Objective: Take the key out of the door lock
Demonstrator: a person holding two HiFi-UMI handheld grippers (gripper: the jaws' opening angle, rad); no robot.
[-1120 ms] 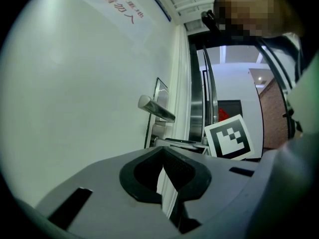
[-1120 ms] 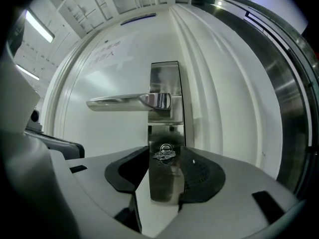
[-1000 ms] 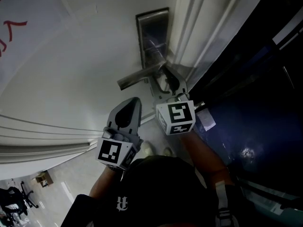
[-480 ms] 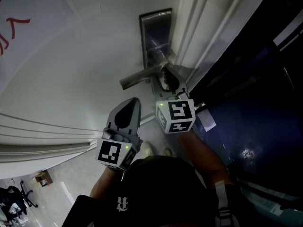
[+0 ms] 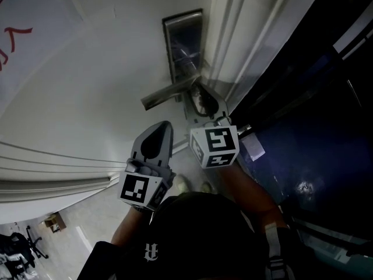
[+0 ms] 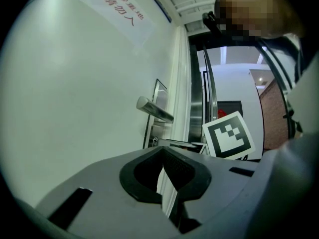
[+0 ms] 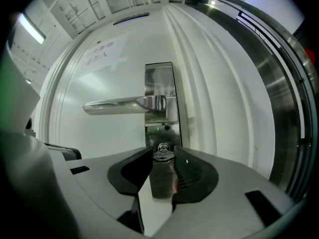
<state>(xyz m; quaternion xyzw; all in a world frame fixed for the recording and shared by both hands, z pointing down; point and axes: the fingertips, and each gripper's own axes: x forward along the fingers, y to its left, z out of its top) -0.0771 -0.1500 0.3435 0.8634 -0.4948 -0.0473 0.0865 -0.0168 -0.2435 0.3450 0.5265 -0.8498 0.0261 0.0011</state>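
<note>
A small silver key (image 7: pixel 163 155) sticks out of the cylinder at the bottom of the steel lock plate (image 7: pixel 160 91), below the lever handle (image 7: pixel 117 105). My right gripper (image 7: pixel 163 159) has its two black tips pressed on either side of the key's head. In the head view the right gripper (image 5: pixel 205 102) reaches in under the handle (image 5: pixel 169 92), and the key itself is hidden there. My left gripper (image 5: pixel 159 128) hangs lower left of the lock, off the door, its fingers together on nothing. From the left gripper view the handle (image 6: pixel 154 110) shows ahead.
The white door (image 5: pixel 99 80) carries a paper notice with red characters (image 5: pixel 11 34). Moulded white door frame (image 5: pixel 245 34) runs along the right of the lock. Beyond it is dark glass with a steel frame (image 5: pixel 309 98). The person's arms and dark shirt fill the lower view.
The right gripper's tips have drawn in around the key under the handle. The view shifted slightly; the left gripper has stayed where it was.
</note>
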